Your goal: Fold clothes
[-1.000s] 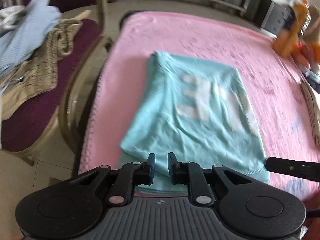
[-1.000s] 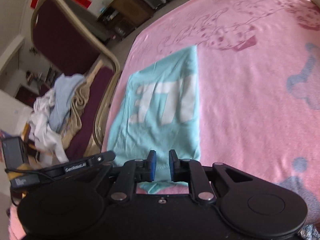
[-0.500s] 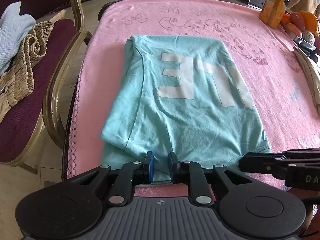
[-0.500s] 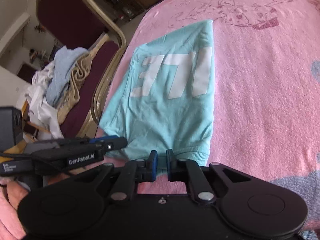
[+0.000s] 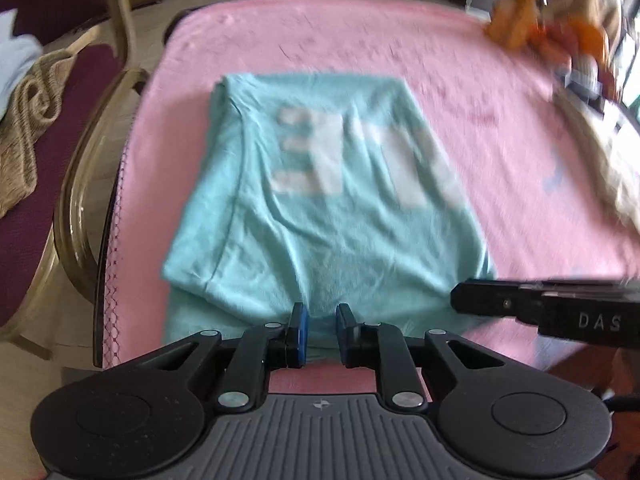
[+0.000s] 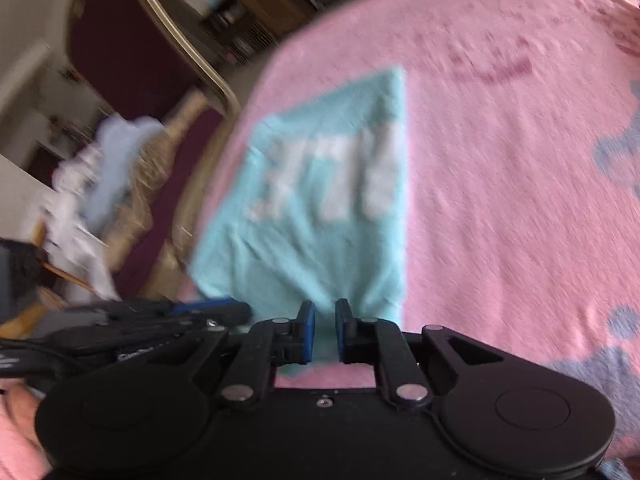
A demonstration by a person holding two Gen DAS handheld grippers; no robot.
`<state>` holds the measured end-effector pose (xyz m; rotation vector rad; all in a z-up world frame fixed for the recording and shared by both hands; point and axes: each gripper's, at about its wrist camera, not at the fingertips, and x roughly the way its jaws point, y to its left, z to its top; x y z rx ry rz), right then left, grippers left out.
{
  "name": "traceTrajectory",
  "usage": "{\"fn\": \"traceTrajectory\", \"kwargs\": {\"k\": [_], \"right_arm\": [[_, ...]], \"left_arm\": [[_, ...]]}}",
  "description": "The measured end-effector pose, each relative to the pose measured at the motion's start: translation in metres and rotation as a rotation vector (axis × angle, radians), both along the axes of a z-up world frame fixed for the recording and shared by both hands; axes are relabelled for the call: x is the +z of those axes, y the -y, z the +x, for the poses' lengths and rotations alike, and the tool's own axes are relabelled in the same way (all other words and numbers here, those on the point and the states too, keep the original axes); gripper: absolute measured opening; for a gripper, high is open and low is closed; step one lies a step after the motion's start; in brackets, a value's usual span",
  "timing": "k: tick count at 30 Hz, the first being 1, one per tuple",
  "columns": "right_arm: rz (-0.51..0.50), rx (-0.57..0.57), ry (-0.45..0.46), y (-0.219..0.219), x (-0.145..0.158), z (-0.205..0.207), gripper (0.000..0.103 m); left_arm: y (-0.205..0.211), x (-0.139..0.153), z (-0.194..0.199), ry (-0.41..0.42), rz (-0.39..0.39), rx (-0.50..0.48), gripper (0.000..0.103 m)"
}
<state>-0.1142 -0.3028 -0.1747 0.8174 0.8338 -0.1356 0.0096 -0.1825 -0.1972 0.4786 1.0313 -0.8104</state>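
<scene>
A light teal T-shirt (image 5: 320, 208) with white letters lies folded lengthwise on the pink cloth (image 5: 500, 152); it also shows in the right wrist view (image 6: 320, 208). My left gripper (image 5: 321, 316) is at the shirt's near hem, its jaws a narrow gap apart with the teal cloth rising in a ridge between the pads. My right gripper (image 6: 324, 314) is at the near hem further right, the cloth puckered up between its pads too. Each gripper shows from the side in the other's view, the right gripper (image 5: 540, 304) and the left gripper (image 6: 160, 320).
A maroon chair (image 5: 48, 152) with a gold frame stands left of the table and holds a heap of clothes (image 6: 104, 184). Orange items (image 5: 532, 28) and a beige cloth (image 5: 612, 168) lie at the table's far right. The table's near-left edge (image 5: 110, 280) is close.
Both grippers have risen slightly at the near hem and the hem now puckers up between their pads. Both views are blurred by motion.
</scene>
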Motion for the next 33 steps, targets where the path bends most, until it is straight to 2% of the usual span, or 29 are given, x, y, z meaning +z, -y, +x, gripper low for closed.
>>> {"fn": "traceTrajectory", "kwargs": {"k": [3,5,10,14,21,23,26,27,29,33], "right_arm": [[0.004,0.024,-0.016,0.001,0.003,-0.001,0.008],[0.017,0.026,-0.01,0.002,0.003,-0.003,0.009],[0.058,-0.007,0.028,0.011,0.005,-0.01,0.015],[0.073,-0.035,0.052,0.018,0.008,-0.013,0.017],[0.077,-0.081,0.079,0.028,0.012,-0.018,0.021],[0.072,-0.098,0.09,0.031,0.015,-0.019,0.028],[0.074,-0.136,0.101,0.041,0.018,-0.018,0.03],[0.079,-0.151,0.104,0.046,0.018,-0.017,0.031],[0.097,-0.183,0.109,0.055,0.017,-0.014,0.033],[0.129,-0.235,0.092,0.073,0.007,-0.004,0.034]], "left_arm": [[-0.004,0.003,-0.001,-0.005,-0.01,-0.007,0.017],[-0.009,0.008,0.004,-0.033,-0.052,0.016,0.018],[-0.028,0.022,0.023,-0.07,-0.174,0.144,0.018],[-0.039,0.029,0.037,-0.089,-0.218,0.239,0.017],[-0.051,0.033,0.051,-0.084,-0.209,0.318,0.018],[-0.053,0.039,0.06,-0.074,-0.214,0.34,0.019],[-0.053,0.049,0.078,-0.053,-0.23,0.366,0.03],[-0.051,0.051,0.085,-0.046,-0.231,0.364,0.037],[-0.045,0.053,0.098,-0.033,-0.217,0.354,0.039],[-0.027,0.039,0.125,-0.12,-0.185,0.318,0.045]]}}
